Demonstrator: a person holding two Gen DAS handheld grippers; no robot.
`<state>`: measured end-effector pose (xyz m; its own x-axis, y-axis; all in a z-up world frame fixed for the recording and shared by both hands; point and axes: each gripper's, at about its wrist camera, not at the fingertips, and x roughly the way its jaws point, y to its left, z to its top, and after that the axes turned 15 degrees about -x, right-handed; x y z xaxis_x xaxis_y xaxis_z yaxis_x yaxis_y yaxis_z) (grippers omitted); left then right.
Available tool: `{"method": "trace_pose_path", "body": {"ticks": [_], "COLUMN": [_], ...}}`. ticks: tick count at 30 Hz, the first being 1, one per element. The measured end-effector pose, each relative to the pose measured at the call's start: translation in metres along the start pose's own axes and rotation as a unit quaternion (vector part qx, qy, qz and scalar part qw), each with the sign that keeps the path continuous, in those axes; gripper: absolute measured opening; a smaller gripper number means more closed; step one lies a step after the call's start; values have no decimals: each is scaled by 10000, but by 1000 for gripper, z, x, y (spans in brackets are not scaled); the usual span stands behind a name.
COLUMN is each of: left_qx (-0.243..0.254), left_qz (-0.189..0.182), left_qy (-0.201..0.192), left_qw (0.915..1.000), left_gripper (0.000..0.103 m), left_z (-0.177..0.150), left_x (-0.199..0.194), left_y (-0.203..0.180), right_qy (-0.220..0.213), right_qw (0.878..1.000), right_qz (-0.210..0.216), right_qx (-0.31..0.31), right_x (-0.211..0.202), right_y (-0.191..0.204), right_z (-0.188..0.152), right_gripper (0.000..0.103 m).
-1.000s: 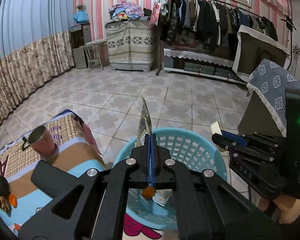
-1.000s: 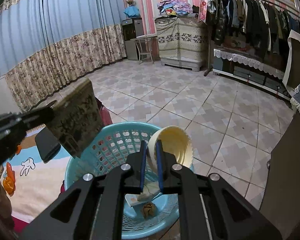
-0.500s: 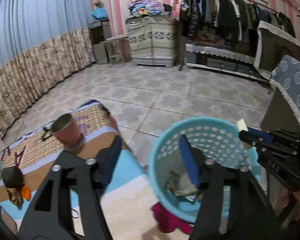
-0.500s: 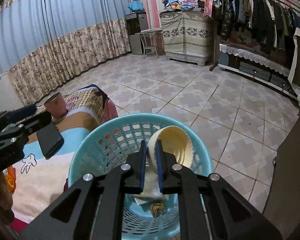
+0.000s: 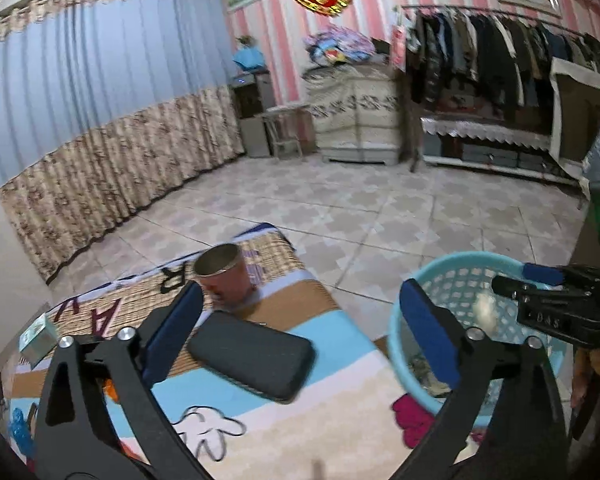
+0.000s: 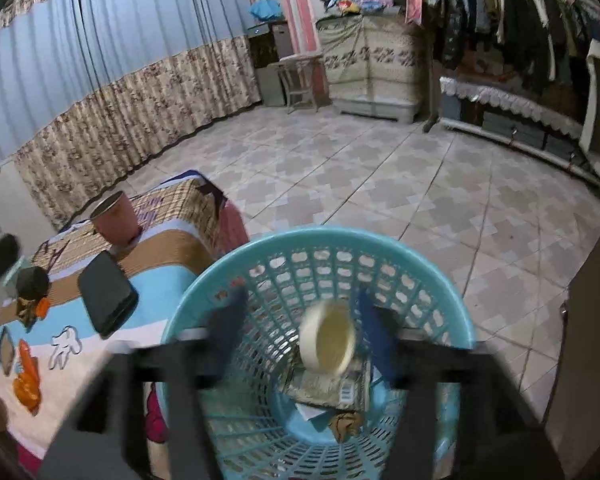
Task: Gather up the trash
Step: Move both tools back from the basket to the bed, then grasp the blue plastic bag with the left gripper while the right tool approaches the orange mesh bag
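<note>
A light blue plastic basket (image 6: pixel 380 248) stands on the floor beside a low table; it also shows in the left wrist view (image 5: pixel 460 264). My right gripper (image 6: pixel 300 332) is open over the basket. A cream paper cup (image 6: pixel 328 340) is in mid-air between its blurred fingers, falling into the basket. A flat printed packet (image 6: pixel 328 388) and scraps lie on the basket bottom. My left gripper (image 5: pixel 300 336) is open and empty above the table, over a black flat case (image 5: pixel 252 356). The right gripper shows in the left wrist view (image 5: pixel 516 280).
The table carries a cartoon cloth (image 5: pixel 340 376), a brown metal cup (image 5: pixel 224 276), a small box (image 5: pixel 38 336) and small items at the left (image 6: pixel 28 296). Tiled floor (image 6: pixel 380 168) lies beyond. A dark cabinet (image 6: pixel 588 320) stands at the right.
My left gripper opened, dropped the packet into the basket and swung left over the table. My right gripper has just opened and let the cup go.
</note>
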<state>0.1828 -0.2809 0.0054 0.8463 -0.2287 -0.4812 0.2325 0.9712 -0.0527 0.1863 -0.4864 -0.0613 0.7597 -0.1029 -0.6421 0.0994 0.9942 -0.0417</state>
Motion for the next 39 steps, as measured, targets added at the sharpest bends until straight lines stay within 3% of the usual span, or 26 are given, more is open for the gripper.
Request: {"method": "trace_pose_path", "body": {"ticks": [2,6,12,20,28,39], "left_qx": [-114,-256,-519,-651,-771,-1250], "left_qz": [28,155,230,382,771,1648], "left_qy": [0,-6,84,116,195,371], "left_qw": [9999,9996,9984,9971,9938,9777], "left_gripper": [97,97,97,98,98,98], "left_z": [0,0,-2,-17,-33,-57], "left_x": [-4,-9,-11,-19,-18,-42], "left_y": [12,37,73,125,197,326], "right_qy": [63,52,0,-234,-402,-559], "right_qw": [10000,9997,9982,9962,9956,9909], "right_qz": [-52,-222,-521,-671,-451,143], "right_qx": [-46,-87,-312,-498,-714,-1216], "right_x": [2,0,-9,-21,-17,-25], "right_y": [5,16,35,75,143,240], "right_z": [1,3,10,15,21,13], "right_gripper": [64,86,96,98,98,98]}}
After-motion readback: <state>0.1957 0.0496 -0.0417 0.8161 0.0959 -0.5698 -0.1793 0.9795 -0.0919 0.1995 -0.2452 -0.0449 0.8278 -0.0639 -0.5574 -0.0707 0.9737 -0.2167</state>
